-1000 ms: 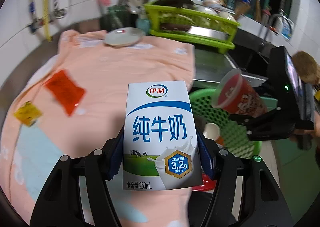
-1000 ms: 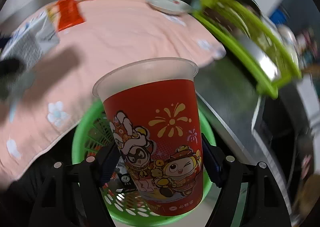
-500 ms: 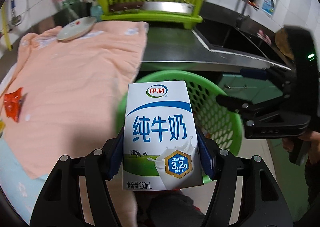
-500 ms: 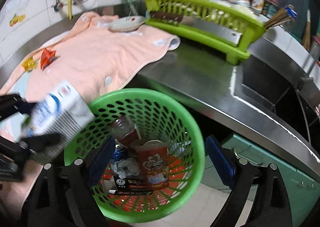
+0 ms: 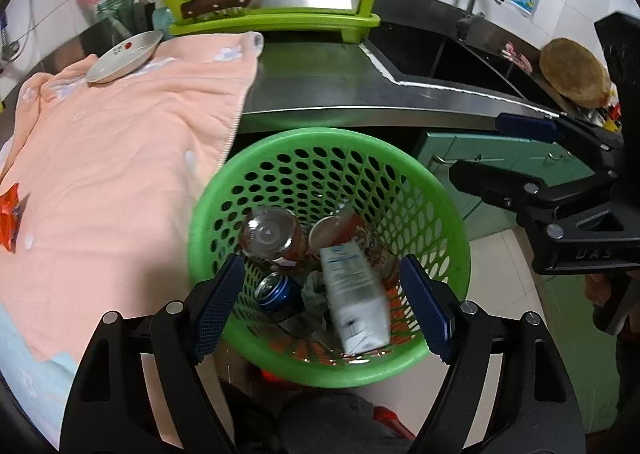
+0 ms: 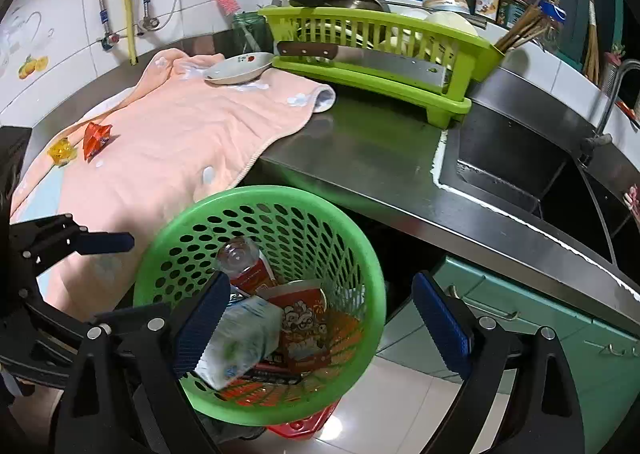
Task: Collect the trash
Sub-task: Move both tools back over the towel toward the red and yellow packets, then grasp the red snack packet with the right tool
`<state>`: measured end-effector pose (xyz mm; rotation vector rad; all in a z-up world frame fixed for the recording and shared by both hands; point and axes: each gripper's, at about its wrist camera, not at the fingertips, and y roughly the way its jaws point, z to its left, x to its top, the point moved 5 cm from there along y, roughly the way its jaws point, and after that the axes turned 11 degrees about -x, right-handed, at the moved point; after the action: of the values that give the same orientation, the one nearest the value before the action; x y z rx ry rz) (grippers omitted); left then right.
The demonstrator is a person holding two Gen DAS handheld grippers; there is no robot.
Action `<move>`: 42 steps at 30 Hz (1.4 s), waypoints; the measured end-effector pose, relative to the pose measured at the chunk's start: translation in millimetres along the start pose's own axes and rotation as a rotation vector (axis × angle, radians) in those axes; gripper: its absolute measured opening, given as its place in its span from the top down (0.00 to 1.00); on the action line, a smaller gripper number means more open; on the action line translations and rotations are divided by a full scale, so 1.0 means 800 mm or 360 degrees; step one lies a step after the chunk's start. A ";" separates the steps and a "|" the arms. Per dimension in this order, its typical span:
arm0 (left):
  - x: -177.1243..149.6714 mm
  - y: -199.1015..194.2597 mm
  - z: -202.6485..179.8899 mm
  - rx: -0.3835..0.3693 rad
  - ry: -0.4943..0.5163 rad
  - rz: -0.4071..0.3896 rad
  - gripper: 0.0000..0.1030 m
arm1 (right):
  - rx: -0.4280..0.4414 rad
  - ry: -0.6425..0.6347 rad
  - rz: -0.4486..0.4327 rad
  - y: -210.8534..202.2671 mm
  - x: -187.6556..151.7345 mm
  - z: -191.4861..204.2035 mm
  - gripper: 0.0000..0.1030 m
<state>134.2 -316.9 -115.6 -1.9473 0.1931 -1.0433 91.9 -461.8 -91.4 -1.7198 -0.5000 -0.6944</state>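
A green perforated trash basket (image 5: 256, 170) (image 6: 360, 238) stands below the counter edge. Inside lie the white milk carton (image 5: 356, 298) (image 6: 240, 342), the red paper cup (image 6: 304, 318) (image 5: 340, 226), a plastic bottle (image 5: 272, 234) (image 6: 244, 258) and a blue can (image 5: 276, 290). My left gripper (image 5: 320, 306) is open and empty above the basket. My right gripper (image 6: 320, 322) is open and empty above the basket too. A red wrapper (image 6: 96, 136) (image 5: 8, 218) and a yellow wrapper (image 6: 62, 150) lie on the peach towel (image 6: 180, 134) (image 5: 120, 158).
A steel counter (image 6: 360, 150) carries a green dish rack (image 6: 380, 46) with a cleaver, and a small plate (image 6: 240, 68) on the towel. A sink (image 6: 520, 170) lies to the right. Teal cabinets (image 6: 560, 334) and a tiled floor are below.
My left gripper opened and the milk carton dropped into the basket. Earlier my right gripper released the red cup into the basket and stayed open.
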 end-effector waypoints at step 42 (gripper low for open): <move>-0.124 -0.269 0.383 0.0719 -0.0725 -0.0327 0.23 | 0.0731 -0.0703 -0.0109 0.046 0.179 0.437 0.14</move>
<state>241.2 54.3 -85.1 -1.7491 -0.4664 -0.6667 287.3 -136.9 -79.4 -1.4158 -0.9493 -0.2113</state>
